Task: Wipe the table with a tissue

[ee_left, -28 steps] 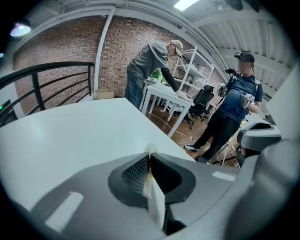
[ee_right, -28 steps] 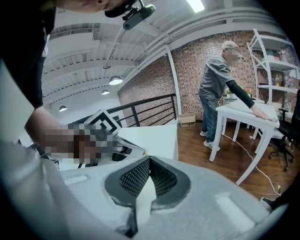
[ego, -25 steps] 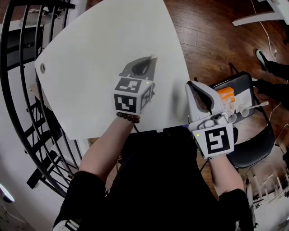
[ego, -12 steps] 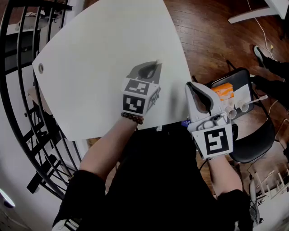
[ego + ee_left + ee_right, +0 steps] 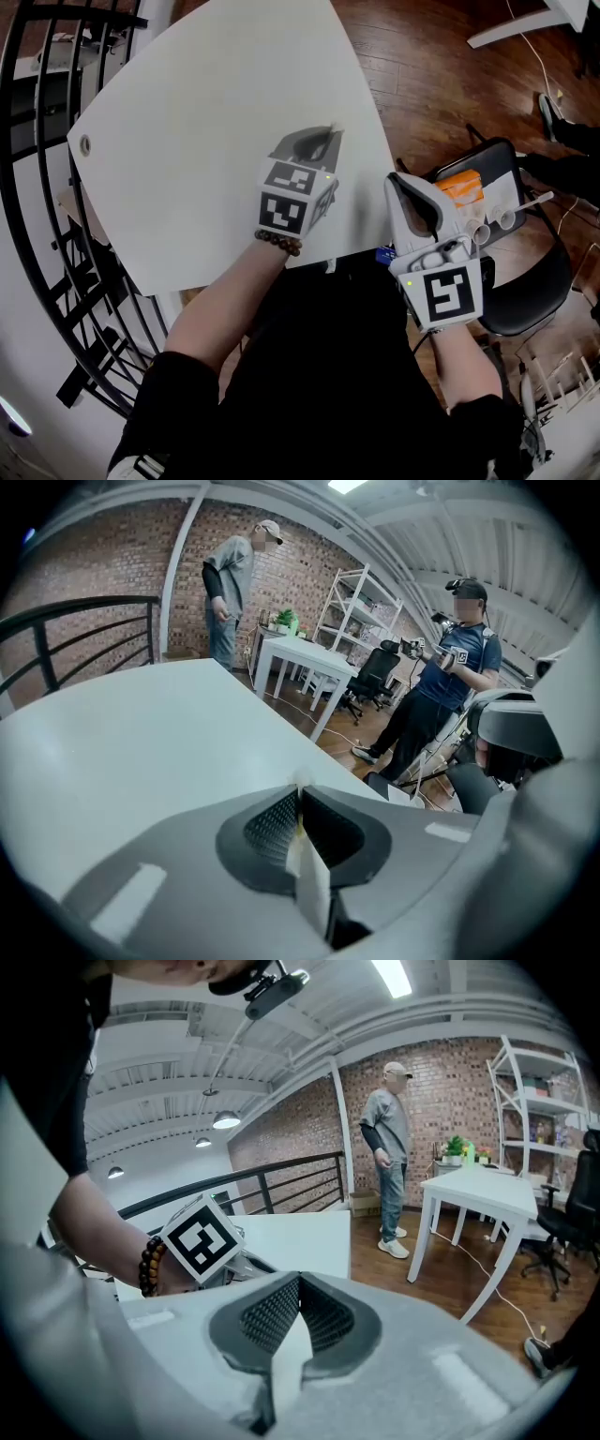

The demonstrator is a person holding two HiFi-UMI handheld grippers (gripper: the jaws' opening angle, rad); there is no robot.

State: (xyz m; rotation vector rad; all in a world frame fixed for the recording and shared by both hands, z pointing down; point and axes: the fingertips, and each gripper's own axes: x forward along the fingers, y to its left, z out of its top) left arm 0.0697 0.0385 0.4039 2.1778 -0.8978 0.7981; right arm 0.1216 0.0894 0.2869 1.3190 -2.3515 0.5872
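The white table [image 5: 187, 141] fills the upper left of the head view. My left gripper [image 5: 323, 134] hovers low over it near the right edge, shut on a thin strip of white tissue [image 5: 302, 782] that pokes out past the tips. In the left gripper view the gripper [image 5: 300, 794] points across the table top [image 5: 141, 733]. My right gripper [image 5: 397, 180] is just off the table's right edge, its jaws shut with nothing visibly held. The right gripper view shows the closed tips [image 5: 298, 1281] and the left gripper's marker cube [image 5: 202, 1237].
A black chair [image 5: 534, 281] on the right holds an orange pack [image 5: 464, 190] and small white rolls [image 5: 497, 223]. A black railing [image 5: 37, 187] runs along the table's left. A cable hole [image 5: 86, 143] sits near the table's left corner. Two people [image 5: 234, 583] [image 5: 450, 667] stand beyond.
My left gripper has slid a little to the right across the table with the tissue. The right gripper has stayed in place.
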